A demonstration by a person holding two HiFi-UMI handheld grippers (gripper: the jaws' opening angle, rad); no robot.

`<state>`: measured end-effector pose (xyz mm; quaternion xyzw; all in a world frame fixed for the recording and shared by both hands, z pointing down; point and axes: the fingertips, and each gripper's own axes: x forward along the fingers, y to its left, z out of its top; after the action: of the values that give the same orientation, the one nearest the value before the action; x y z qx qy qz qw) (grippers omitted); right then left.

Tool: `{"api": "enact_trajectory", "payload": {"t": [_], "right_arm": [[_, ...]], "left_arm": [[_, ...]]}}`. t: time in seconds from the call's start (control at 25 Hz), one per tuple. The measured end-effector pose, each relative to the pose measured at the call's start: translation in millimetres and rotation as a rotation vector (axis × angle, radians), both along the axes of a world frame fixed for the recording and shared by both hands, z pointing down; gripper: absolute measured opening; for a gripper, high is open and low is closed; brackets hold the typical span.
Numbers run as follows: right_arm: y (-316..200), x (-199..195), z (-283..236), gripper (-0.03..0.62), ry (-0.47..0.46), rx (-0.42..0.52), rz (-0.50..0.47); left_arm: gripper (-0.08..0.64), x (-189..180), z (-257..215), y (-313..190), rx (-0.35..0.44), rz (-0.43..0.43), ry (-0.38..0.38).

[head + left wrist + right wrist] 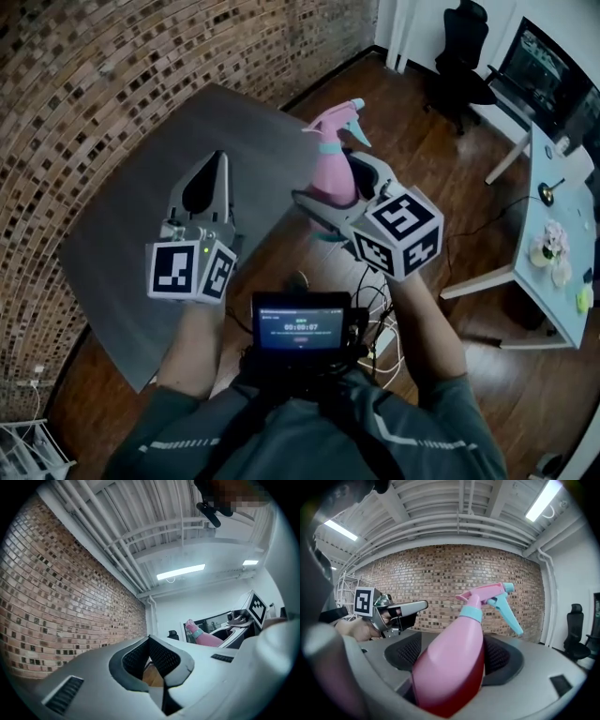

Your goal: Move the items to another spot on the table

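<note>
While the person stands at the near right edge of the grey bench (pixel 131 216), the right tool (pixel 451 656) is up in the air, pinching a pink spray bottle (pixel 336 167) round its body. Teal collar, teal trigger, nozzle pointing away from the person and off to the right. From the head view the bottle sits over the bench's right edge, up near the far right corner, though how high it hangs I can't judge. Its base is lost behind the tool's jaws and marker cube.

Over to the left tool (pixel 221 161): tips pressed together, nothing between them, held over the bench surface. Both tools and the forearms cover much of the bench's right edge. Its near corner disappears behind the left arm, and a small screen (pixel 300 328) glows at the person's chest.
</note>
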<state>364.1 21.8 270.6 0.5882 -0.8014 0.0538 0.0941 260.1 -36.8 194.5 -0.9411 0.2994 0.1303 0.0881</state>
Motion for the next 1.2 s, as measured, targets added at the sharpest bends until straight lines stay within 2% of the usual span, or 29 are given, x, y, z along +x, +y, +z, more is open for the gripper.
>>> {"api": "enact_trajectory", "payload": {"t": [0.24, 0.44, 0.56, 0.84, 1.04, 1.2], "right_arm": [[-77, 20, -1, 0.405, 0.062, -0.013, -0.068], [-170, 38, 0, 0.405, 0.094, -0.02, -0.135], [-231, 42, 7, 0.405, 0.1, -0.043, -0.183], [-350, 43, 20, 0.405, 0.095, -0.096, -0.266], [-414, 41, 42, 0.405, 0.082, -0.158, -0.299], [-446, 39, 68, 0.405, 0.088, -0.21, -0.334]], "left_arm": [[-0.002, 14, 7, -78, -0.03, -0.067, 0.049], [-0.002, 24, 13, -159, -0.041, -0.143, 0.063], [-0.002, 23, 18, -215, -0.055, -0.202, 0.059], [-0.002, 21, 35, -314, -0.114, -0.27, 0.03], [-0.002, 23, 62, -371, -0.194, -0.291, 0.019], [-0.002, 26, 89, -400, -0.248, -0.324, -0.001]]}}
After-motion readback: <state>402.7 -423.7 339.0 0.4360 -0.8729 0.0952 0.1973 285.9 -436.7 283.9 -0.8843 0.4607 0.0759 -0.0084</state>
